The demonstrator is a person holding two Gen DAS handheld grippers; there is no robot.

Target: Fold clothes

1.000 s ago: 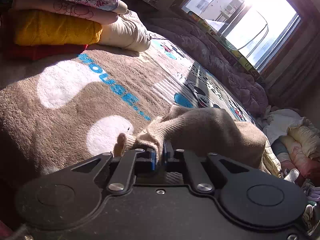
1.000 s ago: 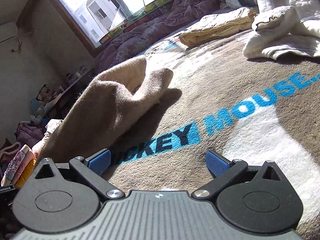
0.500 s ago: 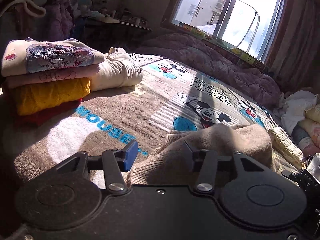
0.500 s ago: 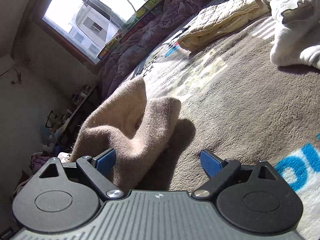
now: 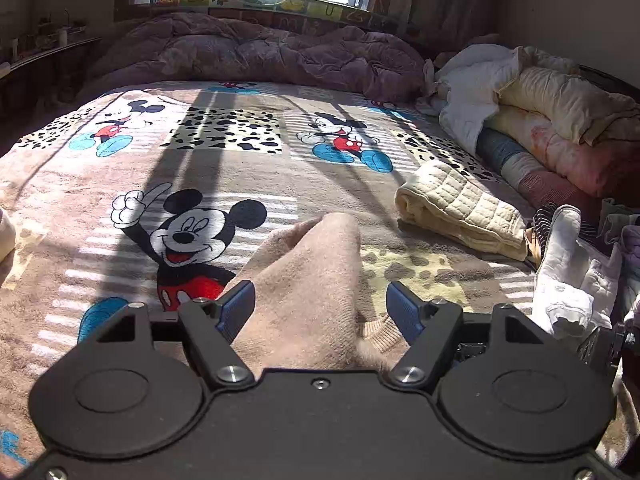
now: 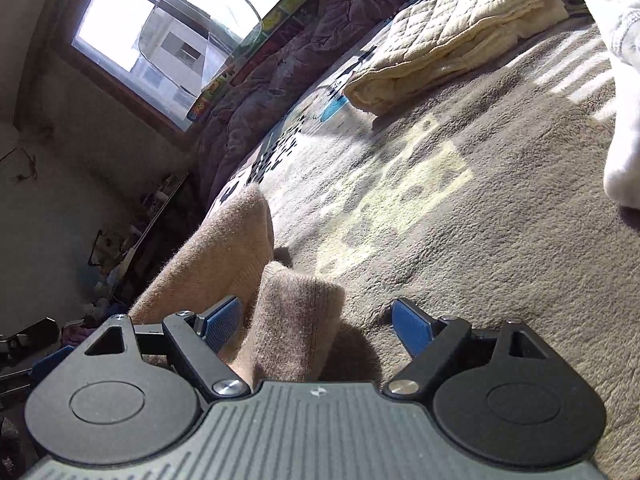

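Observation:
A beige knit garment [image 5: 308, 280] lies bunched on the Mickey Mouse blanket [image 5: 224, 168]. My left gripper [image 5: 320, 310] is open, and the garment's ridge sits between its blue pads without being pinched. In the right wrist view the same garment [image 6: 256, 272] stands in a fold. My right gripper [image 6: 316, 326] is open, with a ribbed end of the garment between its fingers, close to the left pad [image 6: 222, 324].
A folded cream quilted cloth [image 5: 460, 210] lies to the right on the bed, also in the right wrist view [image 6: 452, 36]. Rolled bedding and loose clothes [image 5: 552, 120] pile along the right side. A purple duvet [image 5: 256, 52] lies under the window. White clothing [image 6: 624, 92] sits far right.
My left gripper opened and let go of the beige garment, then swung to face the window. My right gripper moved closer to the garment, whose ribbed end now sits between its fingers.

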